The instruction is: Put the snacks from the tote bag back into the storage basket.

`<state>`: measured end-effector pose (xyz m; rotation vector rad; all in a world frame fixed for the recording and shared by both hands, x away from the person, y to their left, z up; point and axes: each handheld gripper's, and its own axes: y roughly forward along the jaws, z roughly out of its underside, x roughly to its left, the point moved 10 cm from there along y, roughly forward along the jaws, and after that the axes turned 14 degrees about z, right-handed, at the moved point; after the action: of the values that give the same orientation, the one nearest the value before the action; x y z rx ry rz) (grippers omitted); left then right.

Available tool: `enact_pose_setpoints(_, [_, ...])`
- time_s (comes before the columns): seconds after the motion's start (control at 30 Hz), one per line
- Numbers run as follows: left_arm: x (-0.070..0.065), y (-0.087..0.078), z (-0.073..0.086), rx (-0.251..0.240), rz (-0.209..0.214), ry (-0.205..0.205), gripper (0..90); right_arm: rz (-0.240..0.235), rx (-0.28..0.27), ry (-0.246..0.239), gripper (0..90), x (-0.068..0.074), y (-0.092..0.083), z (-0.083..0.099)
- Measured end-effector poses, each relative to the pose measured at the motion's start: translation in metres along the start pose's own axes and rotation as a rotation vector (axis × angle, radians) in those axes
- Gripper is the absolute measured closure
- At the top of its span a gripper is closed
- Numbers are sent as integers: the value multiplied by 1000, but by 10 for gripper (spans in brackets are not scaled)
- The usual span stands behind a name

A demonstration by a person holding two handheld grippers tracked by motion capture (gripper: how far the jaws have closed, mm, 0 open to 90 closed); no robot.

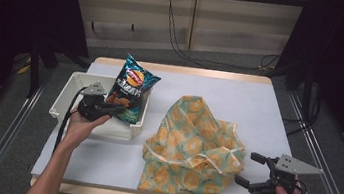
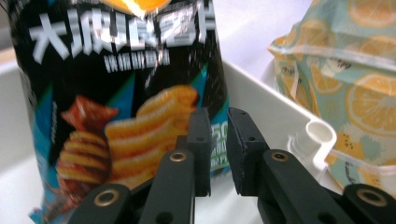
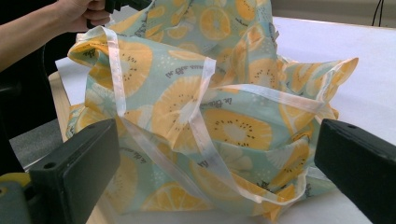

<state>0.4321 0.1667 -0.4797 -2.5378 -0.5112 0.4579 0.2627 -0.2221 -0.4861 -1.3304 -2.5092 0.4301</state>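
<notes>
since the left hand-held gripper [image 2: 218, 154] pinches the chip bag's [image 2: 126, 107] lower edge in the white bin [image 1: 72, 95], it looks light, crinkly, crushable; the right hand-held gripper [image 1: 252, 171] gapes by the tote [image 1: 194, 145].

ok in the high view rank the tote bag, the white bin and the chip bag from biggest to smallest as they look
1. tote bag, the widest spread on the table
2. white bin, partly hidden by the chip bag and the left gripper, so this is less sure
3. chip bag, clearly smallest
</notes>
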Motion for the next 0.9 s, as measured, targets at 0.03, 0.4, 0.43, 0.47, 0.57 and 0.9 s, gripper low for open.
enact_pose_setpoints(0.03, [-1, 2, 3, 9, 11, -4, 804, -2, 0, -2, 0, 0, 0, 0])
enact_pose_setpoints(0.4, [3, 29, 26, 122, 11, -11, 814, 0, 6, -5, 0, 4, 1, -1])
enact_pose_setpoints(0.43, [5, 31, 28, 133, -1, -4, 811, -4, 6, -9, 0, 4, 1, 0])
enact_pose_setpoints(0.47, [7, 32, 29, 142, -10, -3, 809, -3, 7, -6, 0, 4, 2, 0])
enact_pose_setpoints(0.57, [9, 34, 29, 141, -8, -14, 808, -3, 8, -7, 0, 4, 1, 0])
enact_pose_setpoints(0.9, [15, 43, 24, 134, -14, -17, 806, 0, 11, -8, 0, 3, 1, 1])
